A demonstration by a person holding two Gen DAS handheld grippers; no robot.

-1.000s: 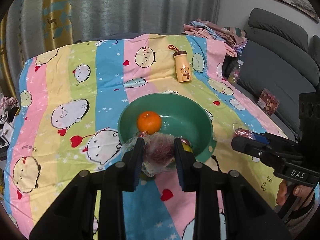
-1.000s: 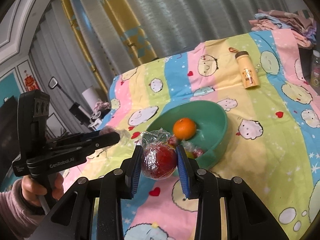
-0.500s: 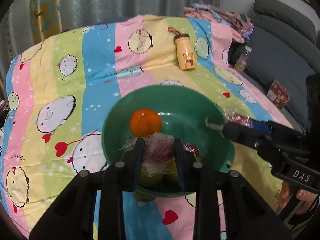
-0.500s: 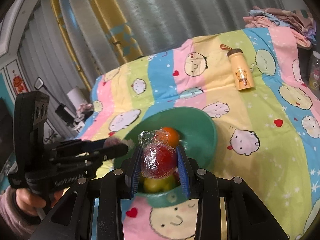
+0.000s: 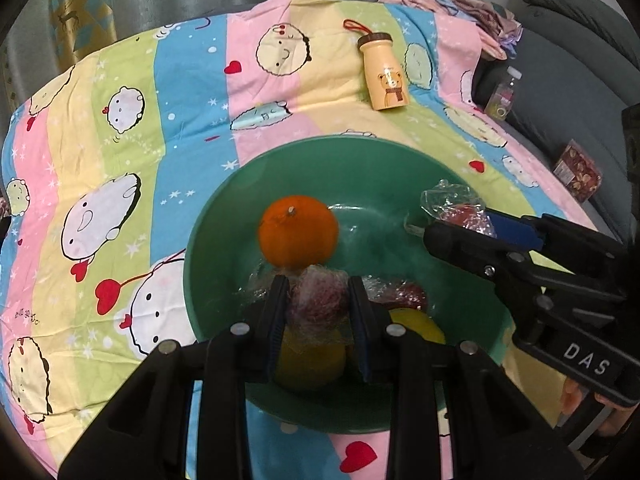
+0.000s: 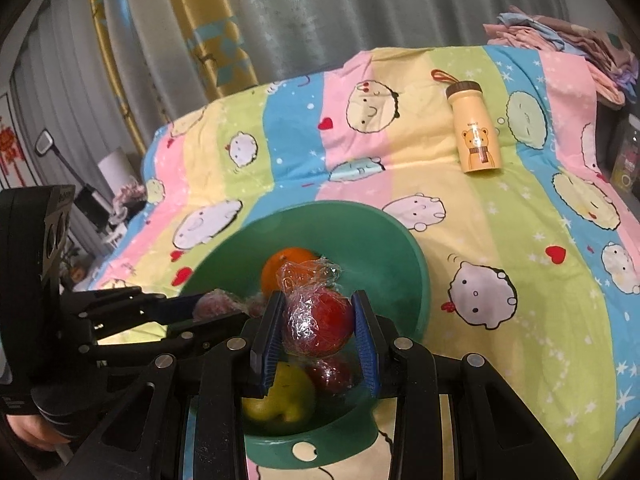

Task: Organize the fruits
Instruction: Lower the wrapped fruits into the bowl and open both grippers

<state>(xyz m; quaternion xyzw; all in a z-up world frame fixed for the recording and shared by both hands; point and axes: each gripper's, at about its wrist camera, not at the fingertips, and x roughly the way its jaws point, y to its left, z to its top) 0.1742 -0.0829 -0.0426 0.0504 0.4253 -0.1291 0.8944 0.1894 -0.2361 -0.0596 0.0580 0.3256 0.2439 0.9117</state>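
Observation:
A green bowl (image 5: 360,160) sits on a striped cartoon cloth and holds an orange (image 5: 298,232), a yellow fruit (image 5: 310,354) and a wrapped red fruit (image 5: 404,294). My left gripper (image 5: 319,300) is shut on a dark red fruit in plastic wrap (image 5: 318,300), above the bowl's near side. My right gripper (image 6: 318,316) is shut on a red apple in plastic wrap (image 6: 320,318), also above the bowl (image 6: 380,240). The orange (image 6: 284,266) and yellow fruit (image 6: 280,396) lie below it. Each gripper shows in the other's view, the right (image 5: 460,220) and the left (image 6: 208,304).
A yellow bear-print bottle (image 5: 384,76) lies on the cloth beyond the bowl. A pile of folded clothes (image 5: 452,0) sits at the far right edge. A grey sofa (image 5: 568,80) with a small bottle (image 5: 502,94) and a patterned box (image 5: 578,172) stands right of the table.
Both grippers moved forward with their wrapped fruits, from in front of the bowl to over its inside. Both stayed shut. The fruits in the bowl have not moved.

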